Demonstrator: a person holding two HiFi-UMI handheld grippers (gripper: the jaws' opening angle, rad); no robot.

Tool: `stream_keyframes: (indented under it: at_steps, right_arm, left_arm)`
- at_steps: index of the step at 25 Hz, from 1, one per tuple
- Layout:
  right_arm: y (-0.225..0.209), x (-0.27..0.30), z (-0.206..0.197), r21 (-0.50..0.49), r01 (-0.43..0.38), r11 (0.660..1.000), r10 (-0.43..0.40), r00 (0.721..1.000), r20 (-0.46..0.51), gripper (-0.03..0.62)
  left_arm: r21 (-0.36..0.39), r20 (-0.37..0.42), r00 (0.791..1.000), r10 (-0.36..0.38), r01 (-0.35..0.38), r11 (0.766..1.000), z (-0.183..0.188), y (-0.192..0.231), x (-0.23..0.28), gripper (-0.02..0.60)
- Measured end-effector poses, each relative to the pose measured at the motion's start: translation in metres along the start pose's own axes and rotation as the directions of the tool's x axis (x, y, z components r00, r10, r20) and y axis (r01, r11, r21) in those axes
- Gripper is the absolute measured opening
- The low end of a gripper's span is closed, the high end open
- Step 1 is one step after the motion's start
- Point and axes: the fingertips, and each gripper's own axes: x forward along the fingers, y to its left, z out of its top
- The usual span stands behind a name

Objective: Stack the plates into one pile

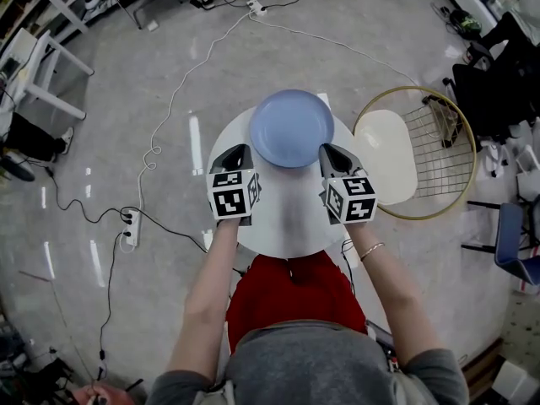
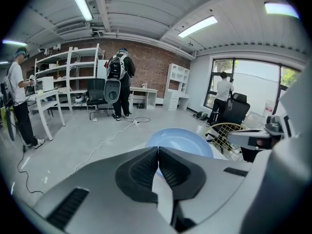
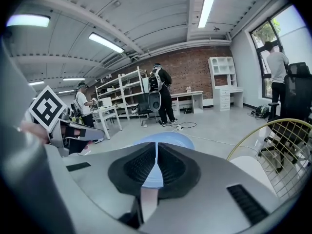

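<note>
A blue plate (image 1: 291,126) is sitting just above a round white table (image 1: 287,219). The left gripper (image 1: 245,149) is clamping its left rim and the right gripper (image 1: 325,149) its right rim, the 2 equally near.

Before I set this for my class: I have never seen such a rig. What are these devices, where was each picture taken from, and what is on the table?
No robot here: a person holds a two-jaw gripper in each hand, the left gripper and the right gripper; the marker cubes are part of them. The head view comes from a camera on the person's head, looking down. The two gripper views come from cameras riding on each gripper, looking along its jaws. Over the round white table is one blue plate. Both pairs of jaws are closed, tips at the plate's rim; whether they pinch it I cannot tell.
</note>
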Motion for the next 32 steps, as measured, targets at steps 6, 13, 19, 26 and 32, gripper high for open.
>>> stream_keyframes:
  at_steps: [6,13,19,26,32]
  right_arm:
    - [0.019,-0.023,0.003,0.013,-0.032,0.999,0.032,0.999,0.042,0.029]
    - [0.032,-0.055,0.01,0.018,-0.027,0.999,0.026,0.996,0.085,0.029]
    - [0.05,-0.075,0.013,-0.003,-0.025,1.0,0.025,0.994,0.109,0.028]
    - [0.059,-0.092,0.022,-0.021,-0.03,0.999,0.033,0.986,0.16,0.028]
    - [0.058,-0.104,0.03,-0.003,-0.042,0.999,0.042,0.981,0.191,0.028]
  left_arm:
    - [0.034,0.048,0.999,0.0,-0.002,0.999,-0.001,-0.001,-0.028,0.017]
    - [0.023,0.103,0.995,-0.011,0.009,1.0,0.0,-0.004,-0.058,0.017]
    - [0.032,0.145,0.989,-0.016,0.012,0.999,0.004,-0.001,-0.081,0.017]
    - [0.037,0.199,0.98,-0.018,0.011,0.999,0.01,-0.001,-0.104,0.017]
    - [0.044,0.199,0.98,-0.032,0.023,0.999,0.009,-0.003,-0.114,0.017]
